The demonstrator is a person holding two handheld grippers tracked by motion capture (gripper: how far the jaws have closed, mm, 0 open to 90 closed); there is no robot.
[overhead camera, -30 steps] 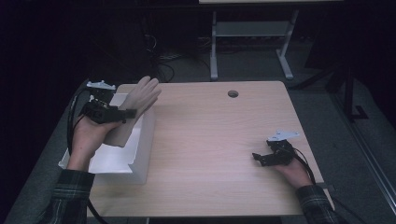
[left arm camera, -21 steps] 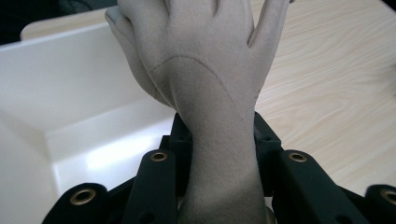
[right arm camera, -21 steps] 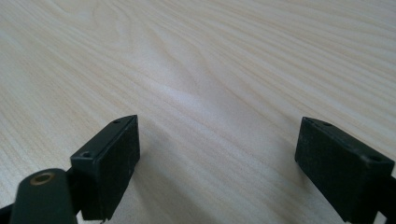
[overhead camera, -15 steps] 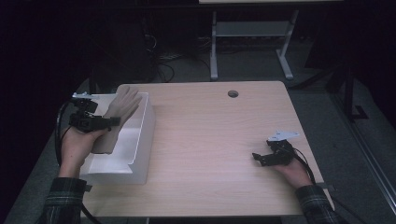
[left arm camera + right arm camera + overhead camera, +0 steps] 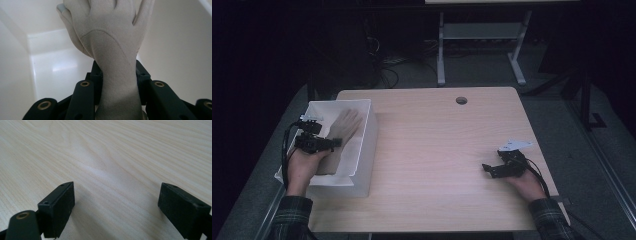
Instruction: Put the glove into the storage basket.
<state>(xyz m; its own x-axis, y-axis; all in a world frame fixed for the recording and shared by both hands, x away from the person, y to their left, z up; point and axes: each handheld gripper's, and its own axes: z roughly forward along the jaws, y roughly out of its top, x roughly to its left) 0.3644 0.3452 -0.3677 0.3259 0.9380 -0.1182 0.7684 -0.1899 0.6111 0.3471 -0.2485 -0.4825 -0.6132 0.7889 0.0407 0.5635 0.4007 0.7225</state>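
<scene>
At the left of the high view, the left tool (image 5: 314, 142) is clamped on the wrist of a beige glove (image 5: 110, 50), which lies inside the white bin (image 5: 362, 145) on the table (image 5: 437, 150). At lower right, the right tool (image 5: 116, 207) rests with its jaws apart, nothing between them

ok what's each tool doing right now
left tool: closed on the beige glove, inside the white bin.
right tool: open, holding nothing, over the table.

left hand-held gripper (image 5: 318, 142) | clamps beige glove (image 5: 339, 135) | inside white bin (image 5: 364, 150)
</scene>
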